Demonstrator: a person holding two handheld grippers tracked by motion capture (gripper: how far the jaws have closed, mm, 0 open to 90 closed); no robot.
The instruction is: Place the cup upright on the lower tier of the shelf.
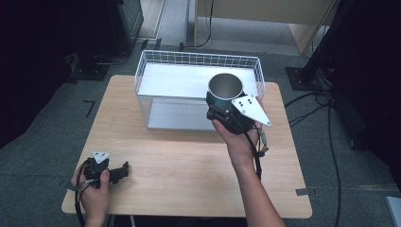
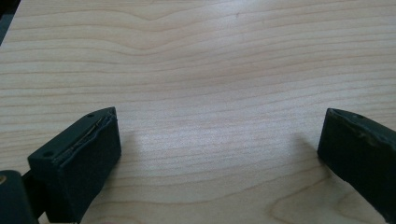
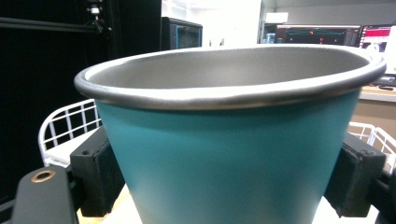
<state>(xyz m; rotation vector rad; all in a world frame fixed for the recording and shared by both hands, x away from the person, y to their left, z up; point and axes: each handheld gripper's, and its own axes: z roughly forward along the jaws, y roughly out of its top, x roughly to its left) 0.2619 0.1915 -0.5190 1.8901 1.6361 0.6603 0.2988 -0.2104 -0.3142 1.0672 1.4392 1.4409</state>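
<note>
I am holding my right gripper up above the far right part of the table, and its fingers are pressing on either side of a teal cup, one on each flank of its lower wall. The cup is sitting upright in that grip, mouth open to the ceiling, with a dull metal rim and a grey metal inside (seen from above, the inside is looking bare). It is hanging just in front of a white wire basket, at that basket's near right corner, and the basket itself is standing on the far half of the table with a pale flat panel lying in it. My right hand is wrapping the gripper body from below. My left gripper is resting low at the near left corner of the table, and its fingers are standing wide apart with bare wood between them.
</note>
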